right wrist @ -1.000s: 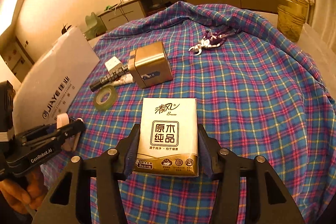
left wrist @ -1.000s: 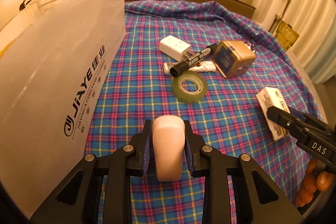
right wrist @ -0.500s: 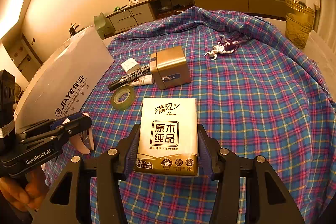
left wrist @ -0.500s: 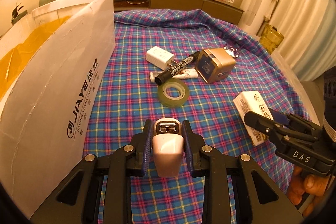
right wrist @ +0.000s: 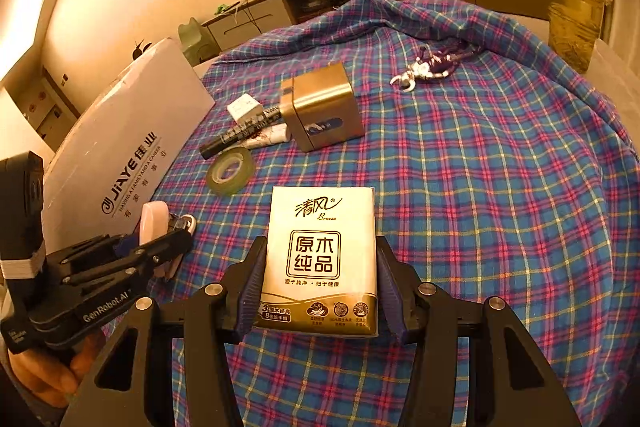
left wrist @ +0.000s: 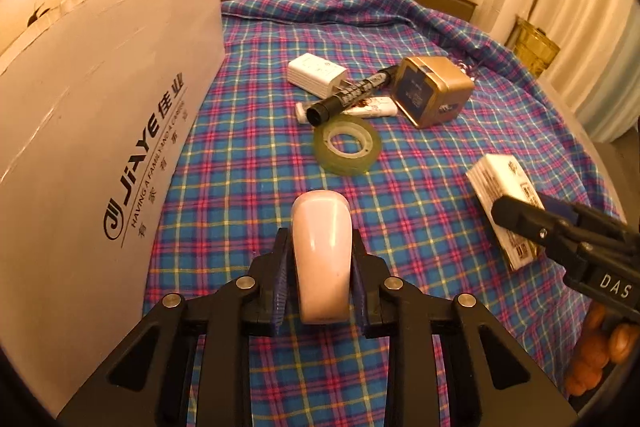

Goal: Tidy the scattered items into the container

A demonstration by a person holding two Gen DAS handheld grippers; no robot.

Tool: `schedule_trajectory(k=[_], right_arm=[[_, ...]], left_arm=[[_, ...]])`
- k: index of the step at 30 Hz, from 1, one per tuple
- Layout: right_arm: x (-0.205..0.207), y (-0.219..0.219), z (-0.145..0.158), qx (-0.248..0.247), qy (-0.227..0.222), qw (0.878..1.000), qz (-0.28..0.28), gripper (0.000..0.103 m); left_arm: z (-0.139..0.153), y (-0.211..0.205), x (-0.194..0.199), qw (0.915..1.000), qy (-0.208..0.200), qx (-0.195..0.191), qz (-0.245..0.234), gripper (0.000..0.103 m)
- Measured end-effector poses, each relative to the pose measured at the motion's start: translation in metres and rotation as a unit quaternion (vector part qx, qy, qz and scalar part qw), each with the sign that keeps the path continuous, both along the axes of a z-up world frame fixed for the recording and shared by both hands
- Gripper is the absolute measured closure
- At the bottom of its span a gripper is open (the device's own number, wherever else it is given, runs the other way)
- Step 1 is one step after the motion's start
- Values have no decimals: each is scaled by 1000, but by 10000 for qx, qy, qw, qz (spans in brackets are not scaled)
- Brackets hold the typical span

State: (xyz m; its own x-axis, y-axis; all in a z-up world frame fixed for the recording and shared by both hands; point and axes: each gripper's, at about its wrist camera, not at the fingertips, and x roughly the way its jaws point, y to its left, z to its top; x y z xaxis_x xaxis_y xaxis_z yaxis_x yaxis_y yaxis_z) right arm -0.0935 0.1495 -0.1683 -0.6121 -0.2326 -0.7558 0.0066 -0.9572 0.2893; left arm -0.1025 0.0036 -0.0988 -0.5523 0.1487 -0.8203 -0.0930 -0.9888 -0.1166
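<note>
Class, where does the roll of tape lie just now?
The tape lies flat on the plaid cloth, mid-view in both cameras, just in front of the black marker and right of the white box.

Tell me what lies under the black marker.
The black marker lies across a white tube, its far end by the white charger and gold box. The tube's middle is covered; both ends show.

- Cloth (right wrist: 480,187): blue plaid, pink and yellow lines
- Tissue pack (right wrist: 320,259): cream and gold
- Stapler (left wrist: 322,259): pale pink
- Marker (left wrist: 352,95): black
- Carton (left wrist: 100,127): white, black lettering
</note>
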Motion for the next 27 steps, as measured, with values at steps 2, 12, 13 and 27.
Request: schedule_trajectory(k=[2,12,13,27], right_arm=[[1,-2,4,4,59,10000,53,51],[3,-6,9,25,164,9998,86,51],[3,-7,9,29,177,9998,92,51],[14,-30,36,71,484,9984,292,51]], left_arm=[[5,1,2,10000,66,19,-49,76],[37,3,12,9985,443,232,-220,77],[39,2,13,9984,454,258,-210,77],[72,-11,24,9949,802,561,-230,77]])
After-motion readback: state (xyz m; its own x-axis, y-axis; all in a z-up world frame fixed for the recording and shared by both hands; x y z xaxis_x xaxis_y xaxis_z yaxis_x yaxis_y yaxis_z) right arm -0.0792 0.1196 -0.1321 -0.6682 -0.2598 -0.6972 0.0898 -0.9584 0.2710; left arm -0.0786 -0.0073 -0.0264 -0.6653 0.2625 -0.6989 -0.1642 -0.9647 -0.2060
